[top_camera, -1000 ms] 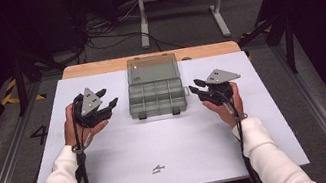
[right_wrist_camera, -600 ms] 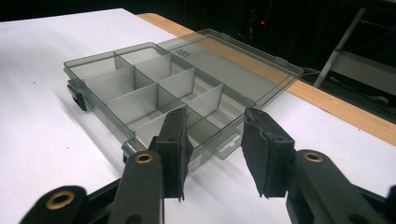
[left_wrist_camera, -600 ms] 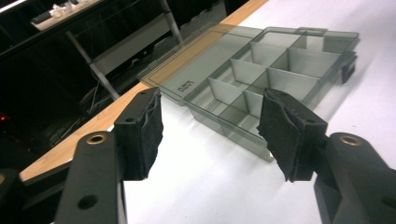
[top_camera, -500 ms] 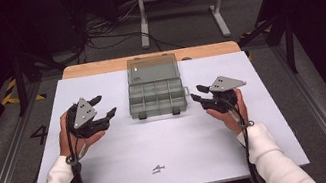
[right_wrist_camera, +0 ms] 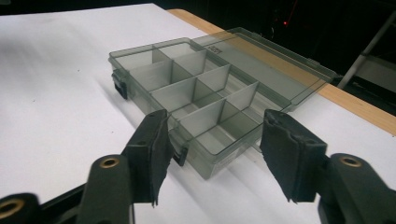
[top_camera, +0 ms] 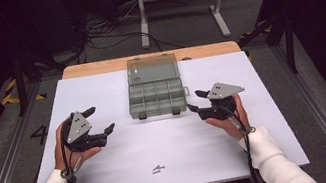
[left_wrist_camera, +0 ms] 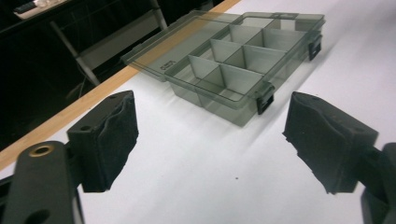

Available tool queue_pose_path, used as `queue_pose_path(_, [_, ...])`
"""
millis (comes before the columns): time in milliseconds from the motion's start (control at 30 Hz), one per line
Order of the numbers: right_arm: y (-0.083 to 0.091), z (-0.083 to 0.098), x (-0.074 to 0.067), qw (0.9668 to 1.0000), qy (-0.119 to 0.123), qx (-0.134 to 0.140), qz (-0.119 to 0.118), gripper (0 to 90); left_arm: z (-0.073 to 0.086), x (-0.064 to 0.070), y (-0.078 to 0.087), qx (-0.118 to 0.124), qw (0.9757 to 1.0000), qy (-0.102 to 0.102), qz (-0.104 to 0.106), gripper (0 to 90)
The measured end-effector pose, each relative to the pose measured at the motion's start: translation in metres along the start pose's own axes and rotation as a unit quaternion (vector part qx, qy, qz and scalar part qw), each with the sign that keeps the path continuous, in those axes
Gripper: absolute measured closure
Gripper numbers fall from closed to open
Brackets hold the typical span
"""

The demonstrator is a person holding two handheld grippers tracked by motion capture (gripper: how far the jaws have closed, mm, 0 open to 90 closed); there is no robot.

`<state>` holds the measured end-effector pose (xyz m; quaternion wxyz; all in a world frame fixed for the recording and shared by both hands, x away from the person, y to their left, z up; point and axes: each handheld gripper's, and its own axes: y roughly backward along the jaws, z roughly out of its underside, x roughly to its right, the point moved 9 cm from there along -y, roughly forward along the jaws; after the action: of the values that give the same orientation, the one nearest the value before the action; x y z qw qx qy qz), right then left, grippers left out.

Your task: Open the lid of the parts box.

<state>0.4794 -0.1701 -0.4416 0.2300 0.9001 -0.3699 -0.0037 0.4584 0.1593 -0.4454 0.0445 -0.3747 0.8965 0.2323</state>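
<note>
At table centre, near the far edge, an open compartment box (top_camera: pixel 156 92) is seen on the white sheet (top_camera: pixel 174 165), lid folded flat behind it, dividers showing, compartments apparently empty. Both grippers are held off it to either side, well apart from the box on the left, near it on the right. The left gripper (top_camera: pixel 95 121) has jaws spread wide with nothing between them; they have just been opening. The right gripper (top_camera: pixel 197 100) is likewise spread, nothing pinched, jaws also just been opening; in the right gripper view the box corner with a black latch (right_wrist_camera: pixel 180 157) sits just beyond the pads (right_wrist_camera: pixel 156 156). The step is judged as a release or pause beside the opened box, no grip in hand. A next move would call for bringing a gripper onto the lid (left_wrist_camera: pixel 187 46) or a latch (left_wrist_camera: pixel 265 99), with jaws lined up on a thin edge. A small dark mark (top_camera: pixel 158 168) lies on the sheet near the person, clear of both hands. Nothing stands between grippers and box.
</note>
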Motion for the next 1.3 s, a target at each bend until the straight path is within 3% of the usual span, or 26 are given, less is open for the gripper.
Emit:
queue_pose_path(200, [0.004,-0.002,-0.009,1.0,0.008,0.001,0.005,30.4,0.009,0.006,0.007,0.0,0.9999,0.015,0.005,13.2])
queue_pose_path(267, [0.006,-0.001,-0.016,1.0,0.006,-0.002,-0.003,23.0,0.012,0.01,0.01,0.003,0.9998,0.021,0.007,10.3])
queue_pose_path(467, [0.01,0.002,-0.033,0.9996,0.001,-0.012,-0.024,19.3,0.024,0.026,0.022,-0.001,0.9996,0.024,0.013,6.5])
queue_pose_path(567, [0.012,0.004,-0.044,0.999,0.001,-0.018,-0.041,19.1,0.031,0.032,0.026,-0.008,0.9994,0.031,0.015,6.2])
queue_pose_path(700, [0.012,0.007,-0.057,0.9978,0.005,-0.024,-0.062,20.3,0.039,0.043,0.029,-0.016,0.9995,0.022,0.016,6.0])
queue_pose_path(933, [0.008,0.008,-0.083,0.994,0.026,-0.029,-0.102,23.8,0.05,0.06,0.033,-0.026,0.999,0.022,0.029,5.3])
queue_pose_path(1300, [-0.001,0.012,-0.104,0.9893,0.033,-0.039,-0.136,25.9,0.055,0.062,0.035,-0.025,0.999,0.02,0.033,5.1])
